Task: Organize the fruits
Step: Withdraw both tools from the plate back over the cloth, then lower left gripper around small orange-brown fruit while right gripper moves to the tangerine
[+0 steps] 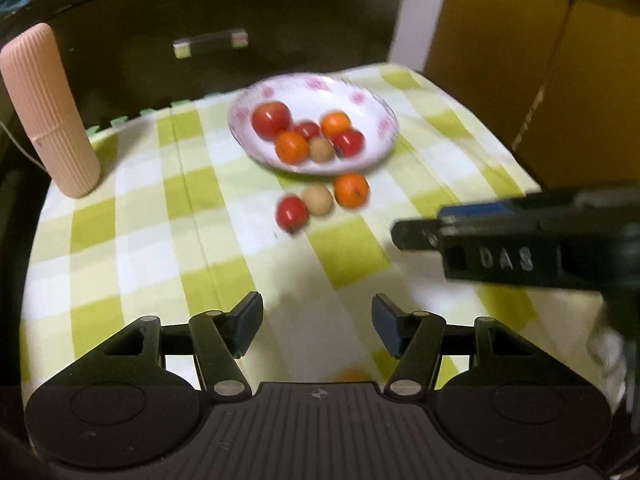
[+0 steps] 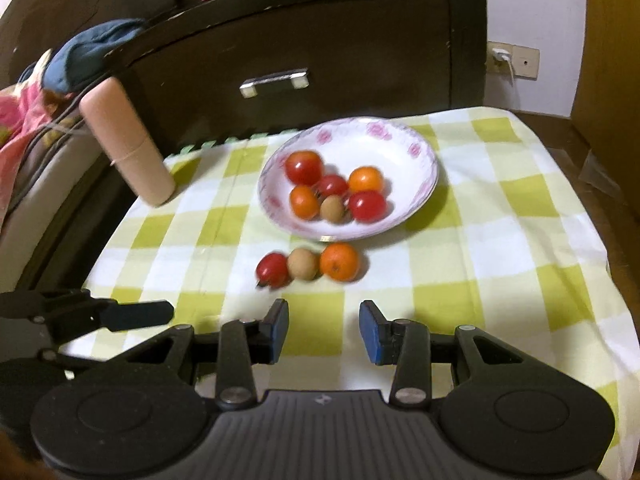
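Right gripper (image 2: 323, 330) and left gripper (image 1: 317, 326), both agape and empty; ahead, touching loose fruits (image 2: 307, 265) may scatter if nudged.

Glossy bowl (image 2: 420, 200), matt checked cloth (image 2: 500, 240)

Checked cloth (image 2: 500, 208) with floral bowl (image 2: 424, 152), three loose fruits (image 2: 304, 264), leaning pink cylinder (image 2: 128, 140).

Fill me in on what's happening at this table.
A person holds two grippers over a green checked tablecloth, sorting fruit. Six pieces sit in the floral bowl. Three lie loose in front of it: a red fruit, a tan fruit and an orange fruit. The left gripper and right gripper are open, holding nothing.
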Tool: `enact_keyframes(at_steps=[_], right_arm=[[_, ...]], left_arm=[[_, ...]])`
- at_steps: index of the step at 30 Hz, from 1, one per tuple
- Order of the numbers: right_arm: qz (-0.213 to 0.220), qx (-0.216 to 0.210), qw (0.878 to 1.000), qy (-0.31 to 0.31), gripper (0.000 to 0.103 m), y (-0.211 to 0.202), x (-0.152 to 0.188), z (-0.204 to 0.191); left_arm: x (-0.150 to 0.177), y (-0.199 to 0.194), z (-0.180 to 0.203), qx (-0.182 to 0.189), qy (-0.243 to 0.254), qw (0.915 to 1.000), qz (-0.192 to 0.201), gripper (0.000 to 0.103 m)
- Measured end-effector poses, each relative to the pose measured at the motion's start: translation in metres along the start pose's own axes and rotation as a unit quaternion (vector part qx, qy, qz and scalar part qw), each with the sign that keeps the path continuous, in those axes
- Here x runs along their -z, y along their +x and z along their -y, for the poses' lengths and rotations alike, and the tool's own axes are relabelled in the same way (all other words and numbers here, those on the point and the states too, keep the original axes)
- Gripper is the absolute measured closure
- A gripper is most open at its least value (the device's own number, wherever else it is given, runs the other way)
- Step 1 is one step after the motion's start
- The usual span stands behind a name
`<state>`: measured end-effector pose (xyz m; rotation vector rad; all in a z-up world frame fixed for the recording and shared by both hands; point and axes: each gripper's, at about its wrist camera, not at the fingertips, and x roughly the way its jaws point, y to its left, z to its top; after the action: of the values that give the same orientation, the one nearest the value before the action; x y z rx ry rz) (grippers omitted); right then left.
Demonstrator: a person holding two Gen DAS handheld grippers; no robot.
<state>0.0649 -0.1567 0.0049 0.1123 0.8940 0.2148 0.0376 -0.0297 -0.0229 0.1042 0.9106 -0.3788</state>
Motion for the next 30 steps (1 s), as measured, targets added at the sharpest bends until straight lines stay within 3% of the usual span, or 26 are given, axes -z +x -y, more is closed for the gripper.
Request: enact_keyframes(at_steps=[12, 17, 21, 30], right_arm=[[-0.019, -0.003, 1.0, 0.011, 0.065, -0.001, 0.015, 0.004], [-0.03, -0.005, 0.999, 0.011, 0.065, 0.006, 0.015, 0.006], [-0.035, 0.0, 0.999, 0.015, 0.065, 0.011, 0.014, 0.008], [-0.041, 0.01, 0.999, 0.025, 0.065, 0.018, 0.006, 0.015]], left_arm=[[0.038, 0.023, 0.017, 0.006, 0.035, 0.9981, -0.05, 0.055], [0.038, 0.026, 0.016, 0.004, 0.032, 0.9983, -0.049, 0.06], [0.041, 0.024, 0.02, 0.006, 0.046, 0.9978, -0.046, 0.07], [0.04, 0.023, 0.021, 0.012, 0.044, 0.9976, -0.053, 0.071]])
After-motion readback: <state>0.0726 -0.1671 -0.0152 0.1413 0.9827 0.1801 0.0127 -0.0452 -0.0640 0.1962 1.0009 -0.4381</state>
